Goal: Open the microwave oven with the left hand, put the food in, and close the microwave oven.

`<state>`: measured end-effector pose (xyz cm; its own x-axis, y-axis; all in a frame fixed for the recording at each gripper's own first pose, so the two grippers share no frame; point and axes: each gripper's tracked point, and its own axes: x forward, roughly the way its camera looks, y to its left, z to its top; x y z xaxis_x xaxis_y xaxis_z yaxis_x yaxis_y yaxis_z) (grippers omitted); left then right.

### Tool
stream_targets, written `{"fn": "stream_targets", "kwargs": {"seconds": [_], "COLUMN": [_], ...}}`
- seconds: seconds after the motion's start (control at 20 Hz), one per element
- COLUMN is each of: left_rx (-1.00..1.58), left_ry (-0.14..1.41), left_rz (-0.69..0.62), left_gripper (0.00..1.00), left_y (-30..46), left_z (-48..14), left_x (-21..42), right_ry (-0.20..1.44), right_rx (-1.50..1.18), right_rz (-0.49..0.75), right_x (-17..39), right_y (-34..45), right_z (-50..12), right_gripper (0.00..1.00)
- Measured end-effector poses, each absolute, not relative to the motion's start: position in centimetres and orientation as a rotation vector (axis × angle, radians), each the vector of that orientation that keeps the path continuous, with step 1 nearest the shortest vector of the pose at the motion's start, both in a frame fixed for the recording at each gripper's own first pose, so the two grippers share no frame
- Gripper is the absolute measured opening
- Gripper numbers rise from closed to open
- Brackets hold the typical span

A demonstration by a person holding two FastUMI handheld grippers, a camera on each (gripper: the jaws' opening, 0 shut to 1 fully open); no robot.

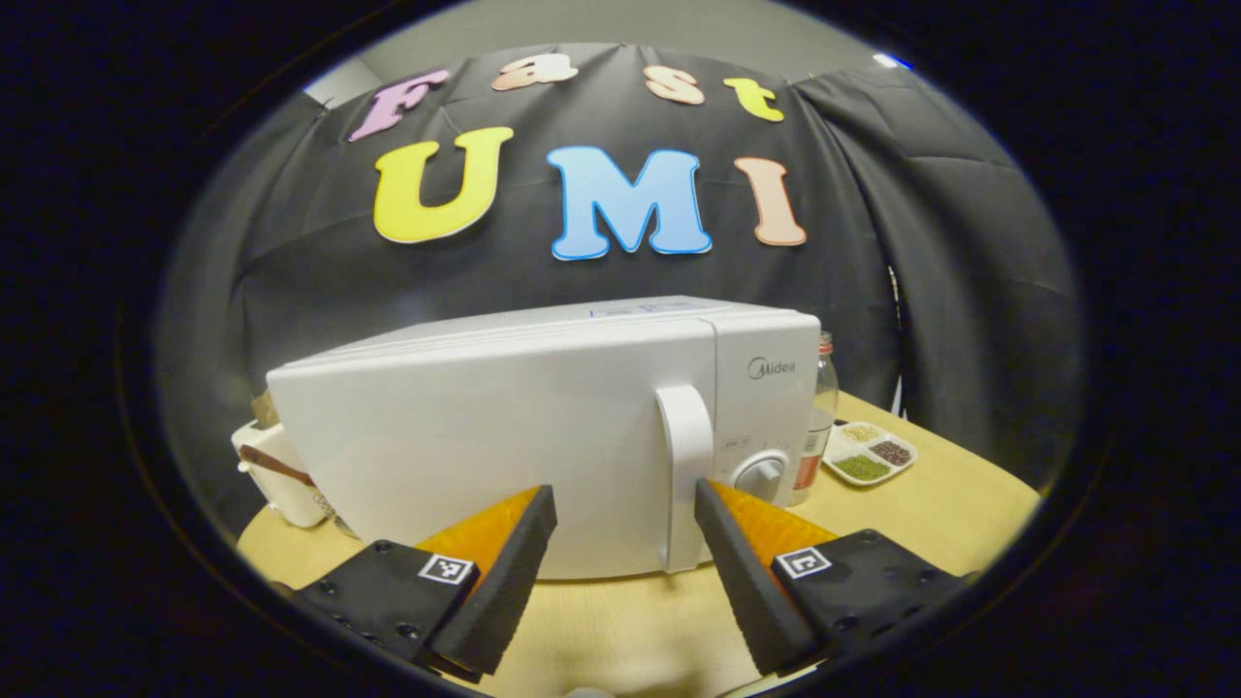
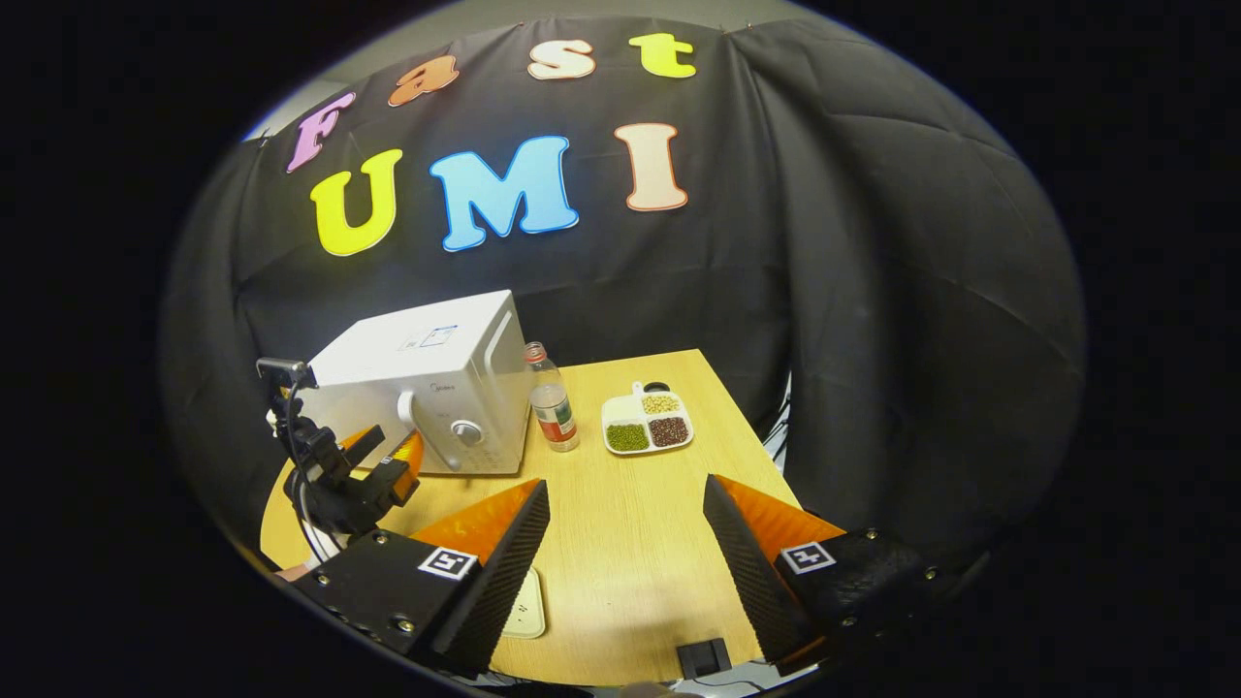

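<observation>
Microwave point(image 1: 543, 436) stands shut on the bench point(image 1: 931, 504), dead ahead at 12 o'clock in the left gripper view, its upright handle point(image 1: 684, 475) and round knob point(image 1: 761, 477) toward 1 o'clock. Left tongs point(image 1: 625, 504) are spread wide, empty, just short of the door, the handle just inside the right finger. A bottle point(image 1: 822, 407) stands beside the microwave at 2 o'clock, with a divided tray point(image 1: 868, 454) of grains beyond it. In the right gripper view, right tongs point(image 2: 625, 499) gape open over bare bench, holding nothing; the microwave sits at 10 o'clock with the left tongs before it, bottle and tray near 12.
</observation>
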<state>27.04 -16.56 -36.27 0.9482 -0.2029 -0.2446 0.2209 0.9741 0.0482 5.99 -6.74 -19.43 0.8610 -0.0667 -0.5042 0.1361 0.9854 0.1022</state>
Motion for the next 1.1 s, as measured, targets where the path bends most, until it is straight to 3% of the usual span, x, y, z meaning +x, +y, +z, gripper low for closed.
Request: {"fn": "stream_targets", "kwargs": {"seconds": [0.25, 0.4, 0.55, 0.75, 0.85, 0.95, 1.05, 1.1], "left_rx": [0.078, 0.088, 0.069, 0.103, 0.104, 0.076, 0.040, 0.034], "left_ry": [0.230, 0.204, 0.164, 0.091, 0.073, 0.054, 0.013, 0.008], "left_rz": [-0.222, -0.221, -0.222, -0.166, -0.124, -0.085, -0.083, -0.082], "left_gripper": [1.00, 0.94, 1.00, 0.94, 0.99, 1.00, 0.94, 0.97], "left_y": [-16.2, -15.8, -15.0, -12.1, -10.3, -8.6, -7.6, -7.2], "left_z": [-35.1, -32.2, -27.3, -19.3, -15.7, -12.3, -8.5, -7.6], "left_x": [26.7, 24.7, 21.5, 17.1, 14.3, 11.9, 9.7, 8.9], "right_ry": [0.509, 0.473, 0.405, 0.306, 0.246, 0.189, 0.150, 0.134], "right_rx": [0.128, 0.119, 0.097, 0.093, 0.098, 0.084, 0.092, 0.099], "right_rz": [-0.088, -0.059, -0.017, 0.041, 0.061, 0.062, 0.066, 0.056], "right_x": [5.4, 5.5, 5.8, 6.2, 6.1, 6.0, 6.0, 5.9], "right_y": [-6.3, -5.6, -4.4, -2.9, -2.4, -2.3, -1.9, -1.8], "right_z": [-18.9, -17.6, -15.1, -11.7, -9.4, -7.4, -5.6, -4.7], "right_gripper": [0.98, 0.98, 0.98, 0.98, 0.98, 0.98, 0.98, 0.98]}}
